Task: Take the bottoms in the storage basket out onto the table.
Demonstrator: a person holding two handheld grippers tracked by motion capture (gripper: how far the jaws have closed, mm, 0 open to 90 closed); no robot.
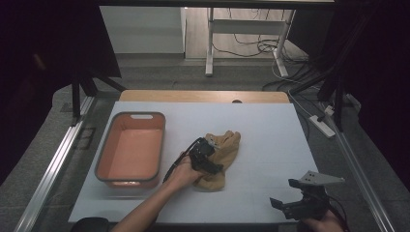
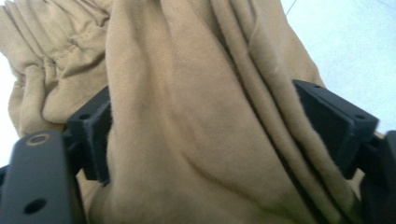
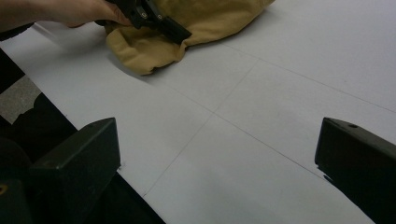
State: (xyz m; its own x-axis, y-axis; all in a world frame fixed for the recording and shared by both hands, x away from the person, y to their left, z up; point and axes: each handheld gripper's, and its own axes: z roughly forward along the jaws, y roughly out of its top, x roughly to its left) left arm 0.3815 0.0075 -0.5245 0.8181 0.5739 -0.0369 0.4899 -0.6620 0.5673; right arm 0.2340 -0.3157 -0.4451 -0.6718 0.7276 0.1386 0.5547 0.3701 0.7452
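Note:
A tan cloth (image 1: 223, 150) lies crumpled on the white table sheet (image 1: 275, 130), just right of the middle. A hand holds my left gripper (image 1: 208, 162) down on the cloth's near left part. In the left gripper view the jaws of my left gripper (image 2: 212, 128) stand wide apart, with folds of the tan cloth (image 2: 196, 84) bunched loosely between them. My right gripper (image 1: 283, 207) rests near the table's front right edge, open. In the right gripper view my right gripper (image 3: 217, 154) has only bare sheet between its jaws, and the cloth (image 3: 154, 49) lies farther off.
An orange rectangular tub (image 1: 129, 116) with nothing in it stands on the left of the sheet, close to the left forearm. Metal rails run along both sides of the table. Desk legs and cables stand on the floor beyond the far edge.

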